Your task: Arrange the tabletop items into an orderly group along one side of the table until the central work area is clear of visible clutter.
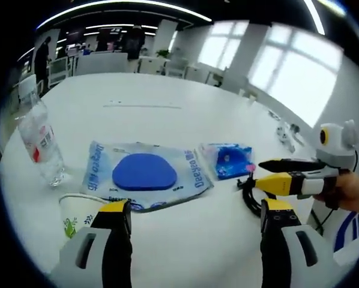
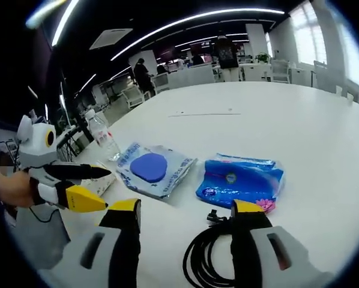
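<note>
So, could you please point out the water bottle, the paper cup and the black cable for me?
Water bottle (image 1: 41, 144), left gripper view, on its label.
Paper cup (image 1: 77, 217), left gripper view, on its front wall below the rim.
Black cable (image 2: 199, 259), right gripper view, on the left side of the coil.

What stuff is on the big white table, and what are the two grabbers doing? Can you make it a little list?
table: white table
bottle: clear water bottle, upright
cup: paper cup, beside left gripper
big packet: clear packet with blue pad, lying flat
small packet: blue packet
cable: coiled black cable, between the jaws of the right gripper
grippers: both open, holding nothing
</note>
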